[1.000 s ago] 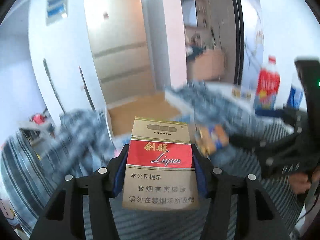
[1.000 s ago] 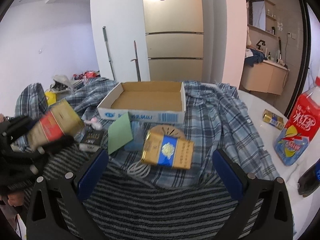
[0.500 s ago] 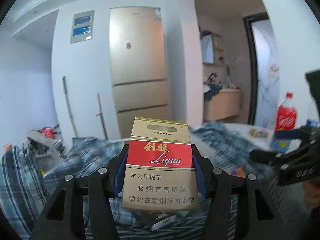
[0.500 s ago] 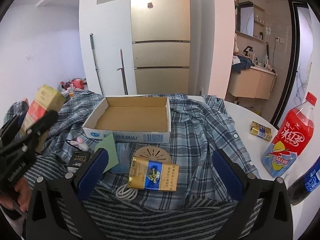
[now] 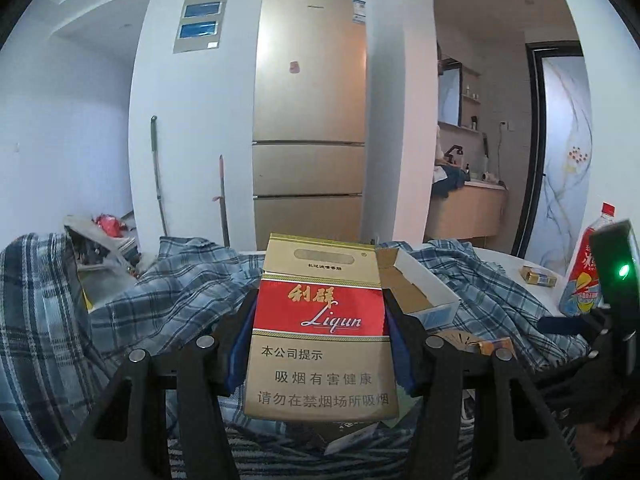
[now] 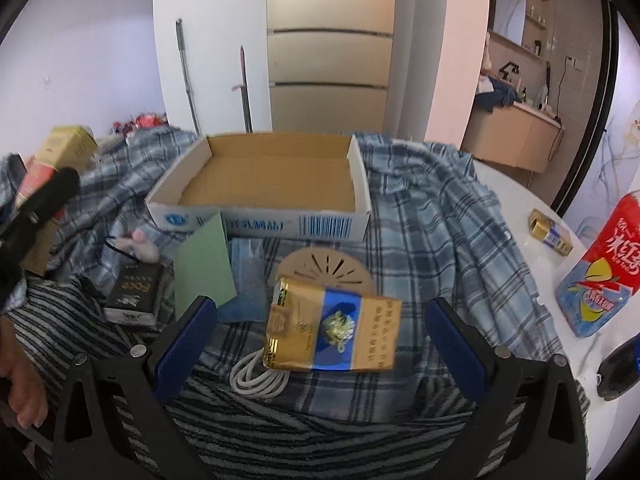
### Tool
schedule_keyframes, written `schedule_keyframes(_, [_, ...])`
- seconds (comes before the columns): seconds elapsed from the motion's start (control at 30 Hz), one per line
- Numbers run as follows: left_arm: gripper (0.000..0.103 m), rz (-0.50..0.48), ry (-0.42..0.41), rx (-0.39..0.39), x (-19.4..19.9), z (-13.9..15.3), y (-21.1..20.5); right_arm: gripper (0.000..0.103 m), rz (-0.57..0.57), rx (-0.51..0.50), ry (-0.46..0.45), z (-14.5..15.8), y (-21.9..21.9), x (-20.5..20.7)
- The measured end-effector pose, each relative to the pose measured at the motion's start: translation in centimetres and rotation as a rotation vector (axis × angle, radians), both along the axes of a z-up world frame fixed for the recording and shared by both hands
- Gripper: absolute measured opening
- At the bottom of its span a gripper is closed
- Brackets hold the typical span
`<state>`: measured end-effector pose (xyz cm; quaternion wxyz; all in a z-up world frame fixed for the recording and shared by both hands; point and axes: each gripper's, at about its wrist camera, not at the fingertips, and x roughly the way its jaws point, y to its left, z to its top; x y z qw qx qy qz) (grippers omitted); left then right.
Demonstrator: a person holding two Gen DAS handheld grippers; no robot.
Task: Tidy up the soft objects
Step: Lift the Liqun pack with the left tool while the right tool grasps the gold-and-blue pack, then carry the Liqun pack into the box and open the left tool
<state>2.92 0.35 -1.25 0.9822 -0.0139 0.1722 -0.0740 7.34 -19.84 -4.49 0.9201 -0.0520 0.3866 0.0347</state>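
A red-and-gold soft cigarette pack (image 5: 320, 332) is clamped upright by the left gripper (image 5: 320, 344). The right gripper (image 6: 320, 340) is spread wide, empty, above a gold-and-blue crumpled cigarette pack (image 6: 332, 330).

The red and gold pack (image 5: 320, 332) clamped between the left claw's pads reads "Liqun", with Chinese characters above that word and below it; left of the right claw, a black pack (image 6: 134, 294) reads "Fine".

Black angular frames on the left gripper (image 5: 320, 336) and right gripper (image 6: 320, 340), studded with round silver screws. Textured blue pads (image 6: 182, 342) lining the fingers. Green indicator light glowing on the right unit's black housing at three o'clock in the left wrist view.
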Motion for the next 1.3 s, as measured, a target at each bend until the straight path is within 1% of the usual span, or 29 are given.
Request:
schedule_keyframes(0.1, [0.059,-0.002,-0.009,0.000,-0.2,0.0,-0.2,0.103,-0.018,-0.042,0.026,-1.0,0.7,0.6])
schedule_keyframes(0.2, [0.059,-0.010,-0.013,0.018,-0.4,0.0,-0.7,0.103,-0.039,-0.086,0.046,-1.6,1.1,1.2])
schedule_keyframes(0.3, [0.059,-0.011,-0.015,0.019,-0.4,0.0,-0.7,0.102,-0.069,-0.119,0.059,-2.1,1.2,1.7])
schedule_keyframes(0.37, [0.059,-0.011,-0.011,0.018,-0.4,0.0,-0.7,0.090,-0.087,-0.138,0.073,-2.5,1.2,2.0])
schedule_keyframes(0.4, [0.059,-0.011,-0.010,0.017,-0.4,0.0,-0.7,0.082,-0.096,-0.146,0.084,-2.8,1.2,2.2])
schedule_keyframes(0.47, [0.059,-0.005,-0.015,0.020,-0.6,0.0,-0.7,0.079,-0.101,-0.135,0.098,-3.1,1.0,2.2])
schedule_keyframes(0.53, [0.059,-0.003,-0.020,0.021,-0.5,0.1,-0.7,0.070,-0.099,-0.129,0.085,-2.8,0.9,1.9])
schedule_keyframes(0.57, [0.059,-0.002,-0.022,0.021,-0.5,0.1,-0.7,0.068,-0.101,-0.133,0.077,-2.7,0.9,1.8])
schedule_keyframes(0.63, [0.059,-0.002,-0.025,0.022,-0.6,0.0,-0.8,0.060,-0.087,-0.139,0.071,-2.7,1.2,1.6])
schedule_keyframes(0.67, [0.059,-0.002,-0.025,0.022,-0.6,0.0,-0.8,0.058,-0.085,-0.144,0.067,-2.7,1.5,1.5])
schedule_keyframes(0.9, [0.059,0.013,-0.036,0.024,-0.9,0.1,-0.8,0.034,-0.081,-0.199,0.009,-1.7,2.3,0.5])
schedule_keyframes(1.0, [0.059,0.019,-0.032,0.020,-0.9,0.1,-0.6,0.028,-0.083,-0.183,-0.008,-1.1,2.0,0.0])
schedule_keyframes(1.2, [0.059,0.014,-0.054,0.025,-1.3,0.3,-0.7,0.016,-0.112,-0.171,-0.075,0.5,1.3,-1.5])
schedule_keyframes(1.23, [0.059,0.013,-0.059,0.027,-1.5,0.2,-0.8,0.014,-0.128,-0.162,-0.093,0.9,0.9,-1.8])
schedule_keyframes(1.3, [0.059,0.013,-0.065,0.027,-1.6,0.3,-0.8,0.012,-0.148,-0.127,-0.135,2.0,0.1,-2.5])
